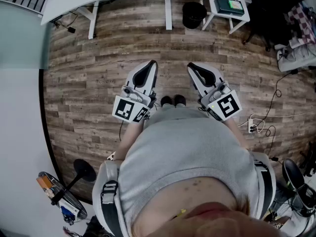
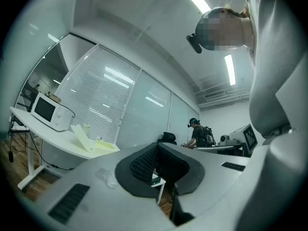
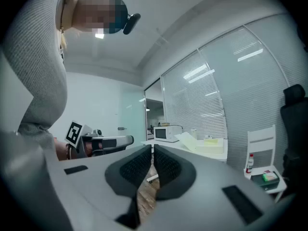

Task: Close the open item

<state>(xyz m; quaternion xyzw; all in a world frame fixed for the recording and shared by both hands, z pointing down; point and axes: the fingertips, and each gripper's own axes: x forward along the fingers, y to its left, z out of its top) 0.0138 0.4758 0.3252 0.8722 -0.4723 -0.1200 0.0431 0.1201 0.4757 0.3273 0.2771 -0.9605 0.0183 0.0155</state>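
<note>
The open thing looks to be the pale flat box [image 2: 90,140] with its lid propped up, sitting on the white table [image 2: 45,139] just beside the microwave [image 2: 47,110], well away from both tools. The left gripper [image 1: 149,68] and right gripper [image 1: 194,69] hang level at the person's waist over the wood floor [image 1: 98,68], fingers pressed together on nothing. I'd say no step has begun. Next comes walking over and pushing that lid down.
</note>
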